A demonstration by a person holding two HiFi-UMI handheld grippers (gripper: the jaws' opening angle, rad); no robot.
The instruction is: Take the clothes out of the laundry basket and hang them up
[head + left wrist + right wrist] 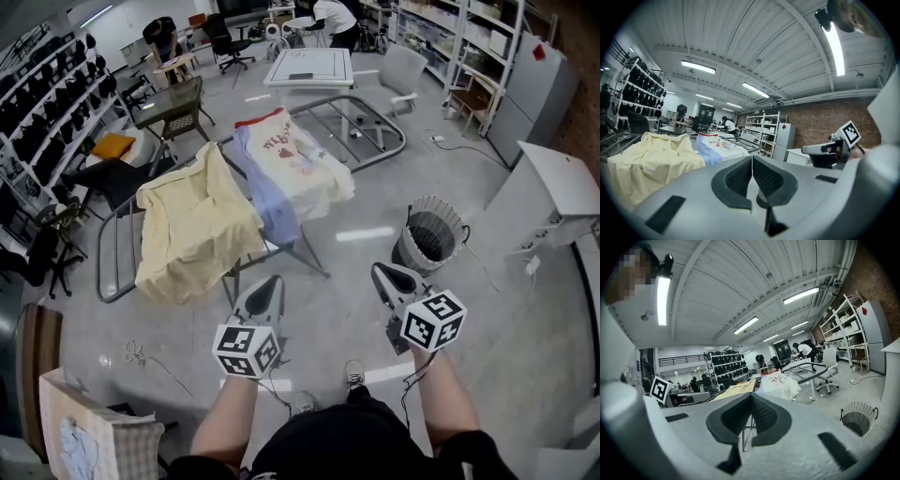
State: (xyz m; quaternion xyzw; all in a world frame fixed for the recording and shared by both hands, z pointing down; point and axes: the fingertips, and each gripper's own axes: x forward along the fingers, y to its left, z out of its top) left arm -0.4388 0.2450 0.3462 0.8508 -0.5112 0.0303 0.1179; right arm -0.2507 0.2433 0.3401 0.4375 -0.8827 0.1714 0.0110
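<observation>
Nearest, at the bottom edge of the head view: a dark top and two bare forearms, stretched forward side by side, elbows tucked in, wrists about level. In the left hand the left gripper (272,284), marker cube on top, nose aimed forward and a little right. In the right hand the right gripper (379,272), cube tipped outward, nose aimed forward and a little left. Both held in the air above the floor, apart from each other, touching no cloth. Left gripper (752,161) closed, dark pads meeting along one thin seam. Same on the right gripper (750,399): pads pressed together, gripping nothing.

Below and between the arms, shoes (353,374) on a pale grey polished floor (525,356). Just ahead of the right gripper, the white openwork laundry basket (432,234), upright on the floor, dark inside. Ahead of the left gripper, a folding metal drying rack (361,131) with clothes draped over it: a pale yellow shirt (192,230) on the near left wing, a light blue garment (270,202) beside it, a white T-shirt with red print (305,164) further back.

Around the room: shelving (47,103) loaded with black items along the left wall, a white table (309,67) and a white office chair (401,67) beyond the rack, white storage shelves (469,47) at the right, a brick wall (825,122), a ribbed ceiling with strip lights (836,47). At the far end, a person (333,17) bent forward.
</observation>
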